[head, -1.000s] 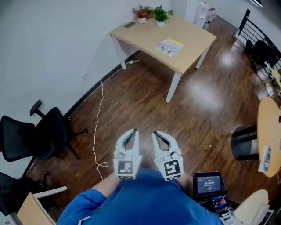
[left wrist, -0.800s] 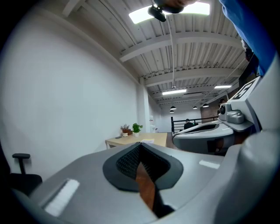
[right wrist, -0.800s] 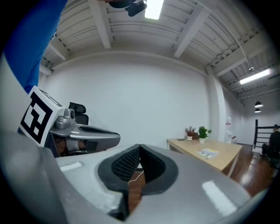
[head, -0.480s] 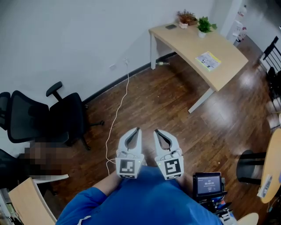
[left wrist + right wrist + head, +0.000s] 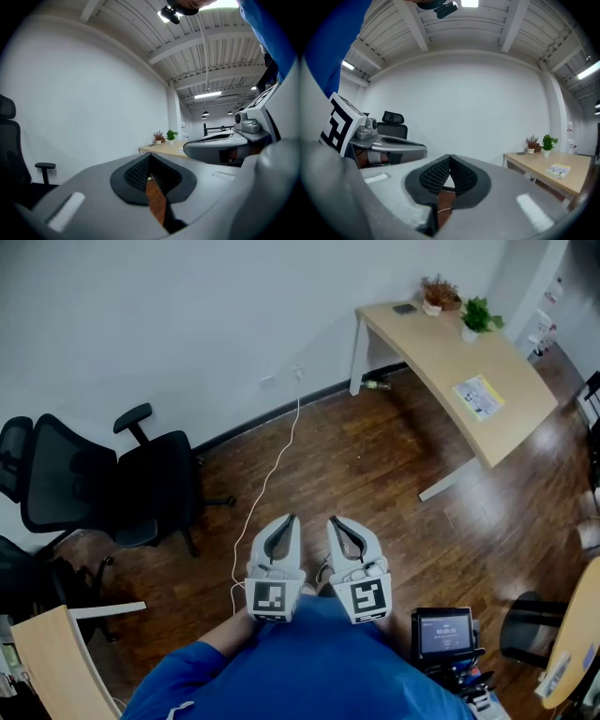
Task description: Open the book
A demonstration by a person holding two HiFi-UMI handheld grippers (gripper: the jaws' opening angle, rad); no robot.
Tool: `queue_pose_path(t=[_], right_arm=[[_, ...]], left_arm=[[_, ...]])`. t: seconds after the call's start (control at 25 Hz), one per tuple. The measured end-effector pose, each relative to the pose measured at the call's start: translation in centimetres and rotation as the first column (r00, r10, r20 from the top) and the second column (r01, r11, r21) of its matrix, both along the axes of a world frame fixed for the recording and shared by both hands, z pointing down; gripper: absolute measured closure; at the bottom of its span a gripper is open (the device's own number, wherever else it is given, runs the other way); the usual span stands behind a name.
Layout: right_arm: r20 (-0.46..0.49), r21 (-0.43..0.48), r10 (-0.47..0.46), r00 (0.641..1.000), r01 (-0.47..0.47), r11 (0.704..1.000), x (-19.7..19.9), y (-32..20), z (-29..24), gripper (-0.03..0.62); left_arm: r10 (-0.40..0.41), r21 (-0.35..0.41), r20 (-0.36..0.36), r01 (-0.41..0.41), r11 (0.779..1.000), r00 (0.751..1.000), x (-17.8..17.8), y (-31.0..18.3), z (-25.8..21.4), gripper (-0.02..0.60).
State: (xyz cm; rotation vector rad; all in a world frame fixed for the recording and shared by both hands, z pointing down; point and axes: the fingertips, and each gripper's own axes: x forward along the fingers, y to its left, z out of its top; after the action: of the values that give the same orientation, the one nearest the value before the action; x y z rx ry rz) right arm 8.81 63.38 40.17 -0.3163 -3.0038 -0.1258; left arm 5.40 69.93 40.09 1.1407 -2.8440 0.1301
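Two tools (image 5: 289, 521) (image 5: 333, 523), one book (image 5: 478, 397), two plants (image 5: 441, 292) (image 5: 478, 314)

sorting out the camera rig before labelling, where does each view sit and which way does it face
Head view: on the person's head, looking steeply down at floor, desk and office chair; shows blue shirt, left gripper, right gripper.
Left gripper view: on the left gripper, looking along its shut jaws toward the desk; right gripper beside.
Right gripper view: on the right gripper, along its shut jaws toward the white wall; left gripper beside.
Shared: all show the desk.
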Motion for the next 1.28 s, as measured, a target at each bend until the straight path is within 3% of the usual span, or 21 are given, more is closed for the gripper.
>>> queue_pose_path(t=[0.4, 0.76, 1.04, 1.16, 1.28], right_arm=[[0.009, -0.023, -0.014, 1.000, 0.014, 1.000, -9.4, -5.3, -0.4, 0.591], [-0.004, -0.022, 0.014, 1.000, -0.014, 1.000, -14.4, -12.1, 0.6, 0.591], [-0.018, -0.020, 0.118, 0.993, -0.119, 0.993, -15.2, -18.0, 0.7, 0.591], [-0.029, -0.030, 0.190, 0.981, -0.191, 0.981, -15.6, -20.6, 1.0, 0.591], [-0.046, -0.037, 0.266, 0.963, -0.268, 0.963, -16.4, -23.2, 1.5, 0.591]], left_arm=[[-0.007, -0.006, -0.001, 0.007, 1.000, 1.000, -9.4, -5.3, -0.7, 0.575], [0.041, -0.022, 0.010, -0.041, 0.999, 0.999, -14.9, -12.5, 0.3, 0.574], [0.157, -0.033, -0.004, -0.157, 0.987, 0.988, -16.7, -19.0, -0.3, 0.575], [0.248, -0.049, 0.019, -0.246, 0.968, 0.969, -17.3, -22.1, 0.4, 0.575], [0.326, -0.041, -0.010, -0.326, 0.945, 0.945, -18.1, -25.4, 0.6, 0.575]])
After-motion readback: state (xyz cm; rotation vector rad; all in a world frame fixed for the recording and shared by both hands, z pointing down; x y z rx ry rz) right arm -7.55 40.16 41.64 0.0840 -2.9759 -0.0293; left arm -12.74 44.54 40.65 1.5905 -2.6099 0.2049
